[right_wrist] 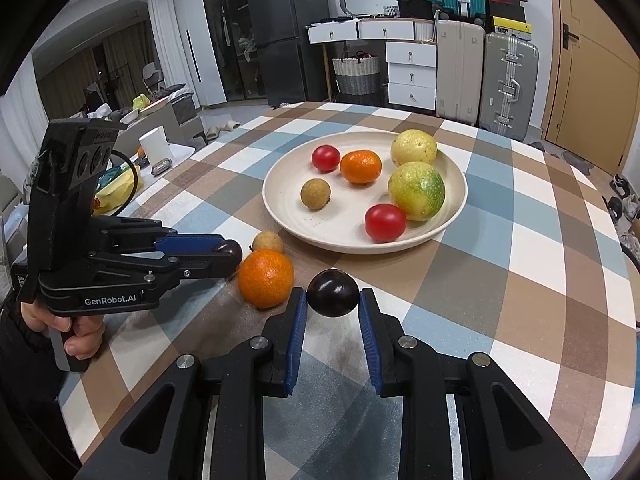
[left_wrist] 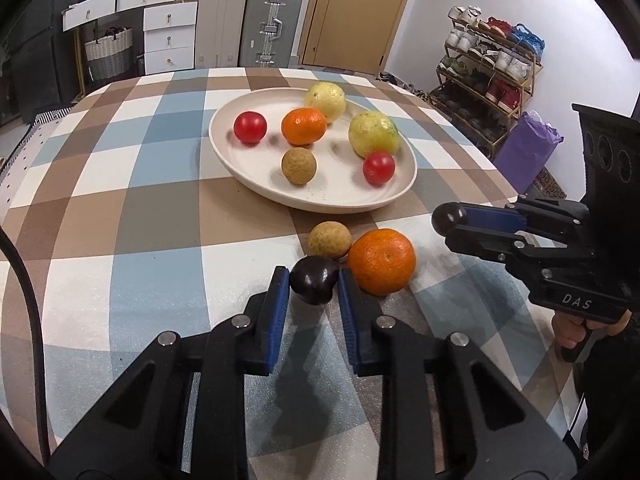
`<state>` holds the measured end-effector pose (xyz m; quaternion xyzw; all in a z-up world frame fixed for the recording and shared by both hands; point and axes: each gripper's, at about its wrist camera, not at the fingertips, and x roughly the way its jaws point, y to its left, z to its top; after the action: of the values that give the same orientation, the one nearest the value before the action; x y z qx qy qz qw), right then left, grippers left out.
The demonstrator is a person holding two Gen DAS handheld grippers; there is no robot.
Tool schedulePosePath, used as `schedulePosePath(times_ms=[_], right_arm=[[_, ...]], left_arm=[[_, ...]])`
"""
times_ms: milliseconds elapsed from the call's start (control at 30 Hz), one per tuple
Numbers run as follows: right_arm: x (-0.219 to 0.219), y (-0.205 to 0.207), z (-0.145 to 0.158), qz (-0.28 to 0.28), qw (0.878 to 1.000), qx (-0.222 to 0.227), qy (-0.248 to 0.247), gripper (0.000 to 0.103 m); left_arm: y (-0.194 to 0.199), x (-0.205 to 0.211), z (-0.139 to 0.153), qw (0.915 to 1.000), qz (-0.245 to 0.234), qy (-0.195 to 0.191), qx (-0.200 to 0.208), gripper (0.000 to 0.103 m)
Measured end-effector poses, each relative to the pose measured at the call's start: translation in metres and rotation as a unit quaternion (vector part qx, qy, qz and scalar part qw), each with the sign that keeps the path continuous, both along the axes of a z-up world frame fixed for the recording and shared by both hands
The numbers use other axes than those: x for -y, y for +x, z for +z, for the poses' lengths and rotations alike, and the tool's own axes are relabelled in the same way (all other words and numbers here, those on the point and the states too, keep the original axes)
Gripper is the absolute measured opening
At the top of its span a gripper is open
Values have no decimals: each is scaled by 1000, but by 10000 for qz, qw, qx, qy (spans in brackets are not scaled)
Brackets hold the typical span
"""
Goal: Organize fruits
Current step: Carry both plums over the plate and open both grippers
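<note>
Left wrist view: I'm clamping my left gripper on a plum, lower centre, beside the orange. My right gripper is pinching a second plum. Lifting clear, then lowering gently onto bare plate, avoiding rolling fruit.

A brown, blue, grey and white checked tablecloth carries a cream round plate holding red, orange, tan and yellow-green fruits.
</note>
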<state>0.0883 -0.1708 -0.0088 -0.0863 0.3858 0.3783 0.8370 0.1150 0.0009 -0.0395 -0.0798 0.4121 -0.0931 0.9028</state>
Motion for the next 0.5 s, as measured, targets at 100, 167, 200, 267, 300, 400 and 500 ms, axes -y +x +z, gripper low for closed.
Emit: schedulePosePath(times_ms=[100, 167, 200, 267, 300, 400, 500], right_arm=[[1, 0, 2, -18, 10000, 30, 49, 27], [2, 0, 5, -32, 10000, 52, 77, 27], [2, 0, 6, -41, 9999, 68, 92, 27], [2, 0, 9, -66, 9998, 102, 139, 27], [3, 1, 12, -85, 9997, 126, 165, 27], [3, 3, 17, -160, 9994, 175, 270, 27], [3, 6, 22, -237, 9989, 209, 345, 27]], left_arm=[[-4, -1, 9, 9999, 43, -9, 139, 22], [-4, -2, 16, 9997, 77, -20, 218, 22], [-5, -2, 19, 9996, 91, -24, 259, 22], [-5, -3, 26, 9993, 113, -9, 365, 22], [-4, -4, 29, 9991, 128, 14, 407, 22], [0, -6, 36, 9985, 221, 20, 502, 22], [5, -8, 39, 9982, 261, -14, 541, 22]])
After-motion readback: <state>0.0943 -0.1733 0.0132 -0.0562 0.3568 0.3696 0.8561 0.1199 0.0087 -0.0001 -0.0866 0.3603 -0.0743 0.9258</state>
